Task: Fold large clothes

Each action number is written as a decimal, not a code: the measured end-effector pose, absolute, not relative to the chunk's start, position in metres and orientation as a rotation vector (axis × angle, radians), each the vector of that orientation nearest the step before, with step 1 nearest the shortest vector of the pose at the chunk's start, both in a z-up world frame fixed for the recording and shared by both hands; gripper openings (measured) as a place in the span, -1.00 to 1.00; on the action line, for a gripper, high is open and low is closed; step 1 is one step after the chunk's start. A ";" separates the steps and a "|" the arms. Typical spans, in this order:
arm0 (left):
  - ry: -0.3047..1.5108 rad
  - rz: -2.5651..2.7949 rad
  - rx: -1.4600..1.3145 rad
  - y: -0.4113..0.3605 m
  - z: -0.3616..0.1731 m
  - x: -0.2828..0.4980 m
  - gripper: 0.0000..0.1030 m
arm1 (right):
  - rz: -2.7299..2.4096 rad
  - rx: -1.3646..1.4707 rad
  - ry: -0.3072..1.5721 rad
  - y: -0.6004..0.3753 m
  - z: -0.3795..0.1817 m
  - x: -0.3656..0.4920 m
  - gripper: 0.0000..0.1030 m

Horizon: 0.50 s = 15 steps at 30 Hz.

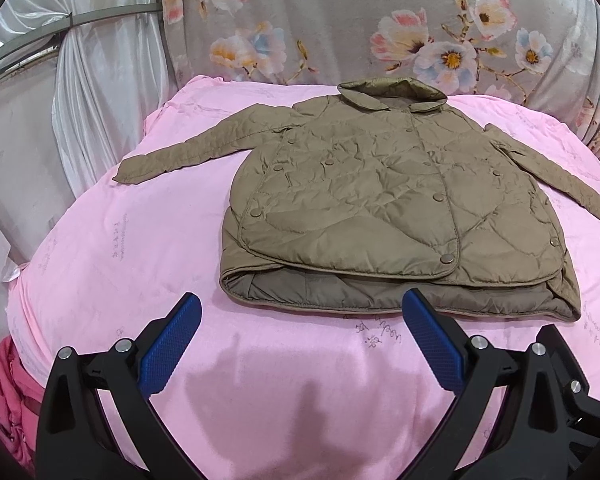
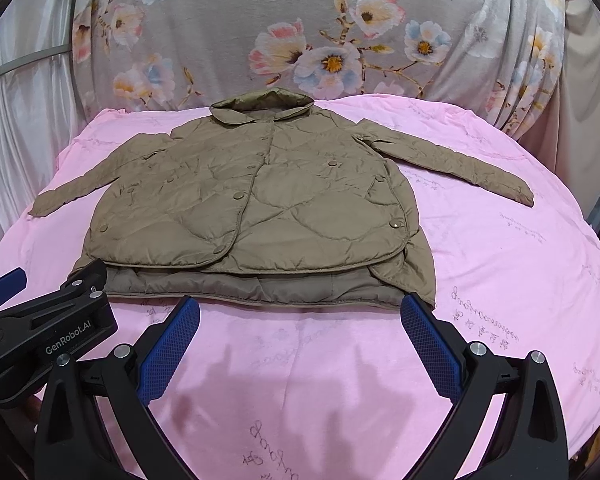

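— How many garments lie on the pink sheet [image 1: 120, 264]?
— One quilted jacket [image 1: 380, 208], with two sleeves spread.
— And grippers?
— Two: the left gripper [image 1: 300, 340] and the right gripper [image 2: 300, 340], each with two blue pads.

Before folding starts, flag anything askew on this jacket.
The olive quilted jacket lies flat, sleeves spread, but its front hem stops short of the back hem, exposing the lining.

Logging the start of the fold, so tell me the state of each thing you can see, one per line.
Jacket: flat, front up, buttoned, unfolded.
Sleeves: both spread outward.
Collar: standing up.
Pink sheet: spread under jacket.
Left tongs: open, empty.
Right tongs: open, empty.
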<state>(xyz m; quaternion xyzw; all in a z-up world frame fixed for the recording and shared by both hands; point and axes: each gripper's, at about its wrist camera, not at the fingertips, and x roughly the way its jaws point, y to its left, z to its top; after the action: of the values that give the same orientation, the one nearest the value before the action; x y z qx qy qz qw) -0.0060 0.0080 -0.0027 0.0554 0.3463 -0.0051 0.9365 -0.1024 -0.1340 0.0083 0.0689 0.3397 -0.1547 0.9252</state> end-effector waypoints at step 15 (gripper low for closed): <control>0.706 -0.009 0.113 0.008 -0.003 -0.006 0.90 | -0.317 0.143 0.697 -0.134 0.007 -0.102 0.90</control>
<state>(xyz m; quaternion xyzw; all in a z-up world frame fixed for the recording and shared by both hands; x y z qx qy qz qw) -0.0062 0.0083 -0.0034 0.0554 0.3457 -0.0044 0.9367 -0.1021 -0.1344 0.0072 0.0695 0.3397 -0.1545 0.9251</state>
